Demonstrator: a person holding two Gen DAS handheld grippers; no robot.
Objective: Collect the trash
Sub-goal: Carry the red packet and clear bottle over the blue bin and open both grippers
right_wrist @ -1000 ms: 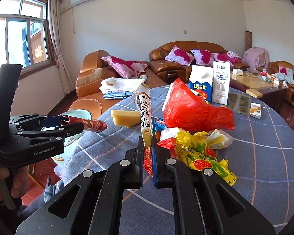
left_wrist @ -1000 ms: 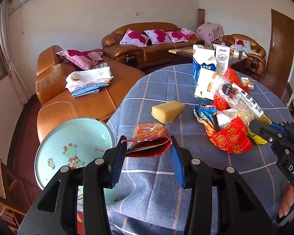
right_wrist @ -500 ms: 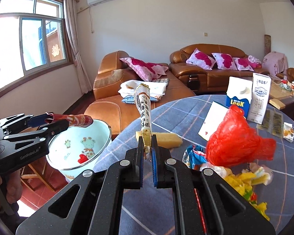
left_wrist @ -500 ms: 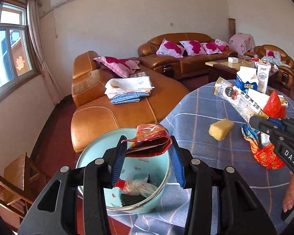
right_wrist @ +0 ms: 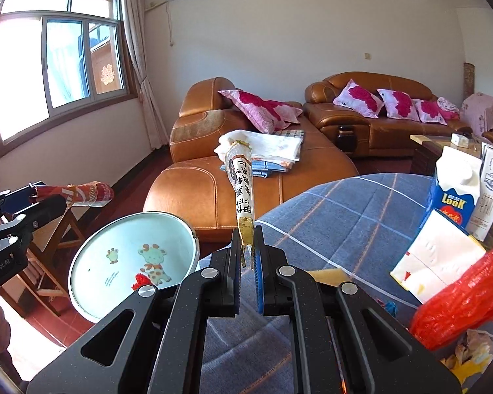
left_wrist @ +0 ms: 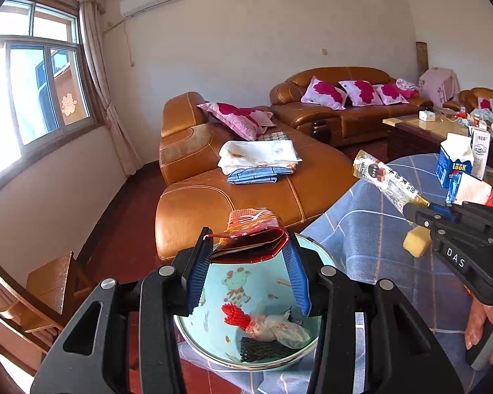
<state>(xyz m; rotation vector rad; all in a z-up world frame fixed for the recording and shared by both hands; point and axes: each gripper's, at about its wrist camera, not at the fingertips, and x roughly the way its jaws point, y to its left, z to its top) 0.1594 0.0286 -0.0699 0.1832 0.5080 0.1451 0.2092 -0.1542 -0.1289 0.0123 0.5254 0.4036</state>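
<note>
- While held above the basin, a folded red wrapper is clamped between the left gripper's pads.
- A long snack packet is pinched upright by the clenched right gripper, beside the table.

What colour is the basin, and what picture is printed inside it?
The basin is pale turquoise with cartoon giraffes, clearest in the right wrist view.

glossy leather sofa, enamel basin
</note>
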